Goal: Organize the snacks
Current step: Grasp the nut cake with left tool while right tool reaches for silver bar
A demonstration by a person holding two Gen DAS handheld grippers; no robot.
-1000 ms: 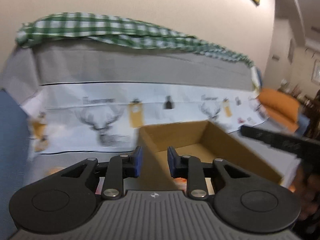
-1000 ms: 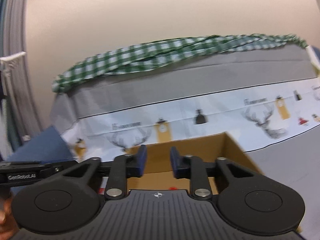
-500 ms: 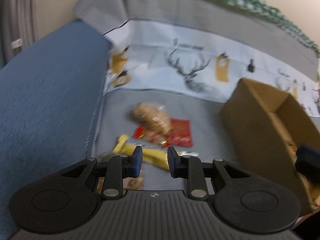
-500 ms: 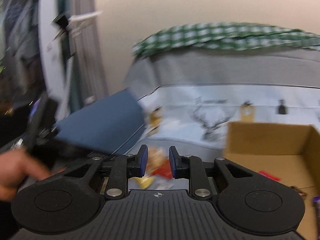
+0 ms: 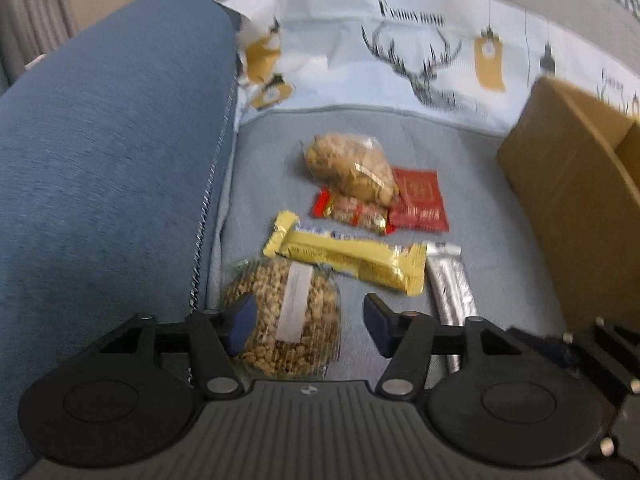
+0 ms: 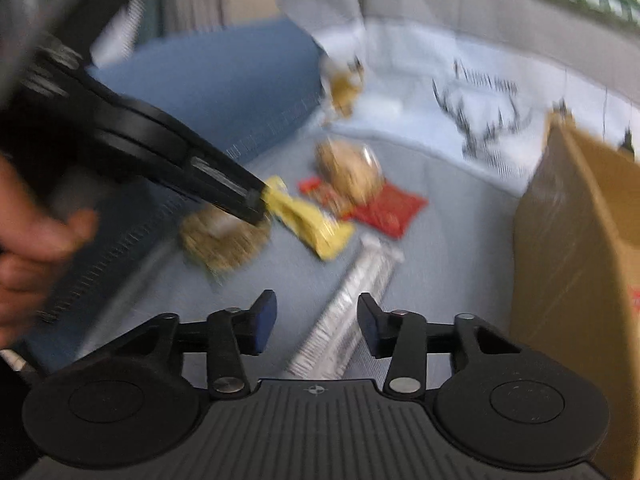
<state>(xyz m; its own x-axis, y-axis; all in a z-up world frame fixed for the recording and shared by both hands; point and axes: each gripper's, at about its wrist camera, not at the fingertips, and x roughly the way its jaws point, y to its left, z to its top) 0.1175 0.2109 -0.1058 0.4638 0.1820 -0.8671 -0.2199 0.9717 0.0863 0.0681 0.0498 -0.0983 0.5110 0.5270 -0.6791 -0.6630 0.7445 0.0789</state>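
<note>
Several snacks lie on the grey sofa seat: a clear bag of granola (image 5: 288,320), a yellow bar (image 5: 348,260), a silver packet (image 5: 450,284), a red packet (image 5: 418,200) and a clear bag of brown pieces (image 5: 348,168). My left gripper (image 5: 310,320) hovers over the granola bag, jaws opening, pads clear of it. My right gripper (image 6: 316,320) is opening over the silver packet (image 6: 352,292), which lies below the gap, untouched. In the right wrist view the left gripper (image 6: 254,206) reaches in above the granola bag (image 6: 220,240), held by a hand (image 6: 36,248).
An open cardboard box (image 5: 560,184) stands on the seat to the right of the snacks. A blue armrest (image 5: 100,160) rises on the left. The sofa back behind carries a white cover printed with deer (image 5: 420,60). A small red-wrapped snack (image 5: 352,212) lies under the brown bag.
Both views swung down from the sofa back and box to the snacks on the seat. Both pairs of jaws went from nearly shut to wide apart.
</note>
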